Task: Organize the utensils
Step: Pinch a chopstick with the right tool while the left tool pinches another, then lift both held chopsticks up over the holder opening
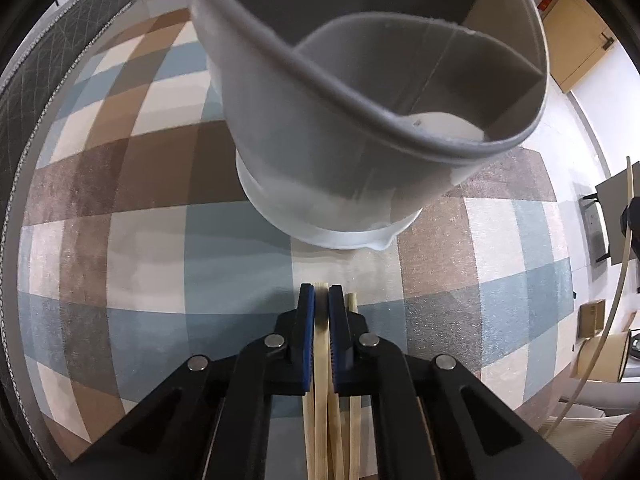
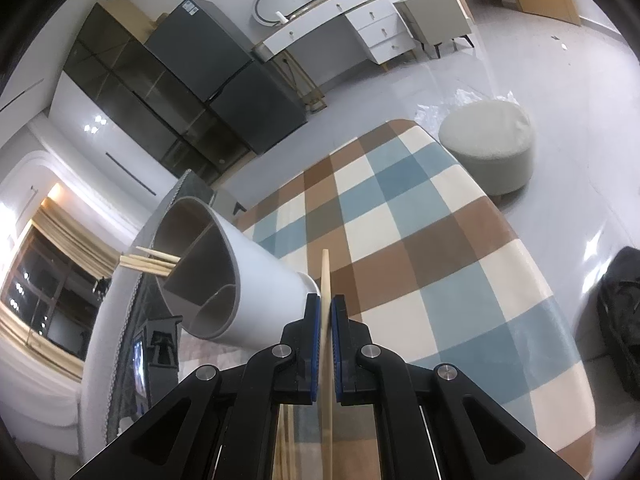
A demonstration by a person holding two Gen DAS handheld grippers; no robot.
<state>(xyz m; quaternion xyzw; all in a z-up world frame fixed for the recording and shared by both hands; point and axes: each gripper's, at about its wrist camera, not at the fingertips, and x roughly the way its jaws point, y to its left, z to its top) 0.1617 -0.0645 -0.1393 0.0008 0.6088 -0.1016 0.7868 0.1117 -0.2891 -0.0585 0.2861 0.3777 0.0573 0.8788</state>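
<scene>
Here, both grippers are clamped on chopsticks beside a grey utensil holder standing on a checked rug.

The left gripper (image 1: 319, 294) points steeply down, its blue pads squeezed tight on a bundle of pale wooden chopsticks (image 1: 320, 344), with one more stick lying just outside its right finger. Just beyond its tips stands the utensil holder (image 1: 320, 168), grey with a white base and a divider wall inside, resting on the rug (image 1: 120, 200). The right gripper (image 2: 326, 300) is likewise closed, pinching a single chopstick (image 2: 325, 276) that sticks up past its fingers. From that side the utensil holder (image 2: 260, 280) appears to its left, with several chopstick ends (image 2: 150, 262) showing at its mouth. A round pale pouf (image 2: 488, 144) sits on the floor beyond the rug (image 2: 420, 220).
</scene>
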